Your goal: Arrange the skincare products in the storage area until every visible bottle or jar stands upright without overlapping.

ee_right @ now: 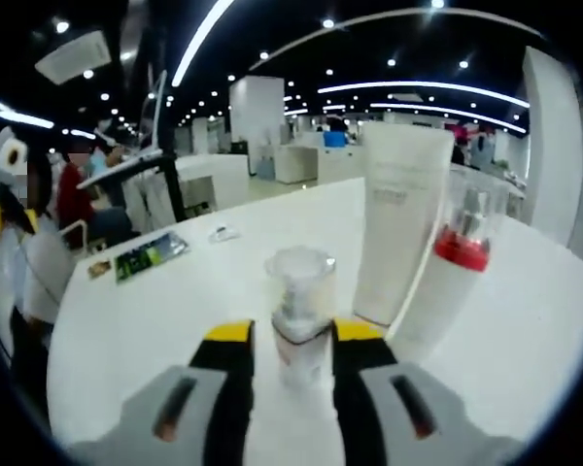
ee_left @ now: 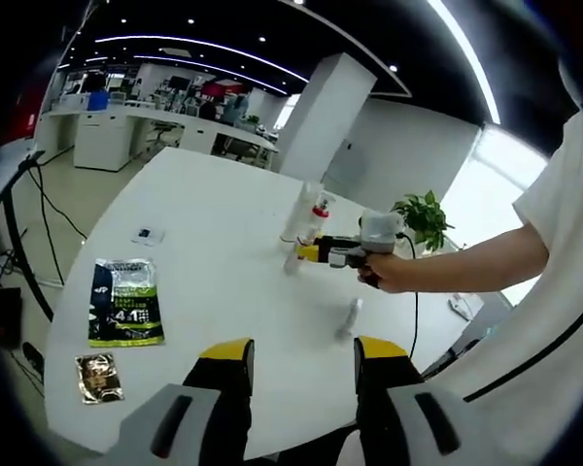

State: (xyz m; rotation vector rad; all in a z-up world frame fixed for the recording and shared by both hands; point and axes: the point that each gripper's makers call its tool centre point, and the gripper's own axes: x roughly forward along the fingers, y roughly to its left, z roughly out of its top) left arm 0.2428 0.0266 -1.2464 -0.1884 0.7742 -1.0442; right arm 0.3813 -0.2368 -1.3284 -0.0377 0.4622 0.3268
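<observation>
My right gripper point(ee_right: 293, 338) is shut on a small clear bottle point(ee_right: 301, 282) with a clear cap, held upright just over the white table point(ee_right: 175, 301). Right behind it stand a tall white tube point(ee_right: 400, 223) and a white bottle with a red collar point(ee_right: 459, 267). From the left gripper view, a hand holds the right gripper point(ee_left: 307, 254) beside the tube point(ee_left: 303, 206) and the red-collared bottle point(ee_left: 318, 219), with the small bottle point(ee_left: 292, 260) at its tip. Another small clear bottle point(ee_left: 349, 317) lies on its side nearer me. My left gripper point(ee_left: 301, 357) hangs open above the table's near edge.
A green packet point(ee_left: 124, 301), a small brown packet point(ee_left: 99, 377) and a small card point(ee_left: 148, 235) lie on the left of the table point(ee_left: 214, 204). A potted plant point(ee_left: 424, 216) stands at the far right. A person's arm point(ee_left: 466, 262) reaches in from the right.
</observation>
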